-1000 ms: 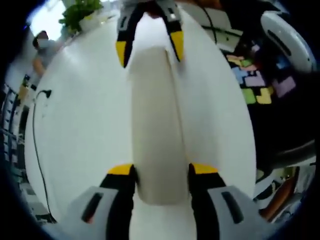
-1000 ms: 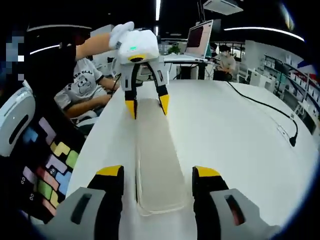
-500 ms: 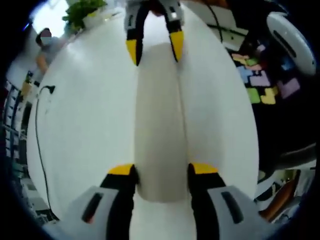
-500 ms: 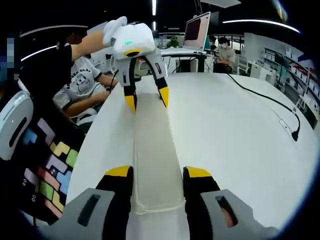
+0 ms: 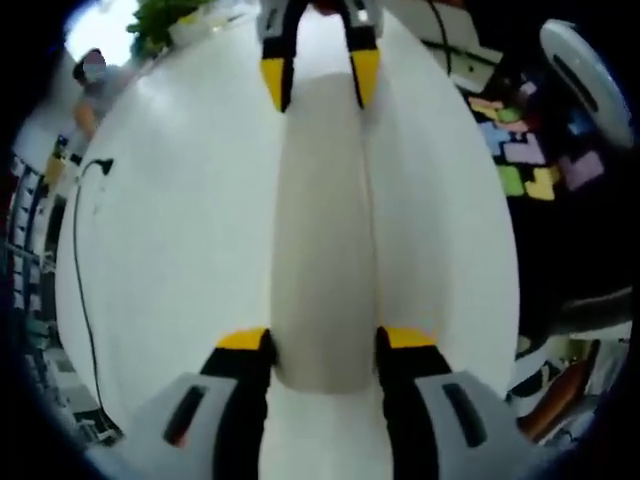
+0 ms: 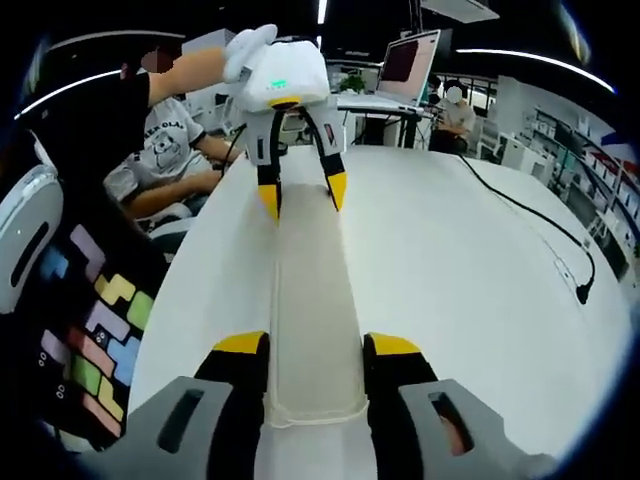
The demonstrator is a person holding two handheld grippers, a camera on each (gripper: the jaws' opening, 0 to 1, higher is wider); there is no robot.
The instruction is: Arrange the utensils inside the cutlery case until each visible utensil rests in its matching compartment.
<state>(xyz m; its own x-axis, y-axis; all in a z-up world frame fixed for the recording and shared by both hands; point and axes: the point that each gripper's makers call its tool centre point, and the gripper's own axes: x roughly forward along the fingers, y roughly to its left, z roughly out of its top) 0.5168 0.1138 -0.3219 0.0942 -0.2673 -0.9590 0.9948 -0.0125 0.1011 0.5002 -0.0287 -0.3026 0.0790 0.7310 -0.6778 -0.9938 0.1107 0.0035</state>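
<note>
White tabletop (image 6: pixel 470 260) stretches wide across an office room, with desks, shelves and seated people at its far side in the right gripper view. A long, pale, translucent cutlery case (image 6: pixel 311 300) lies lengthwise on it, closed, its contents impossible to make out. The case sits between the two claws, one at each short end.

The right claw (image 6: pixel 313 346) clamps the near end of the case in the right gripper view, both yellow-tipped jaws pressed against the case's long sides. The left claw (image 6: pixel 302 195) appears at the far end of that same view, held by a person's hand in a white glove (image 6: pixel 246 48); its jaws straddle the case's far end, close to the sides, though I cannot tell whether they actually touch it.

From the left gripper view, the left claw (image 5: pixel 322 340) has its jaws set against both sides of the case (image 5: pixel 322 240) at its near end, and the right claw (image 5: pixel 320 78) straddles the opposite end.

A black cable (image 6: pixel 525 215) runs across the tabletop well to one side of the case, ending in a plug. A dark mat with coloured block shapes (image 6: pixel 95 335) lies beyond the tabletop edge on the other side. A laptop (image 6: pixel 408 65) stands on a far desk, and a green plant (image 5: pixel 165 14) sits at the tabletop's edge in the left gripper view.
</note>
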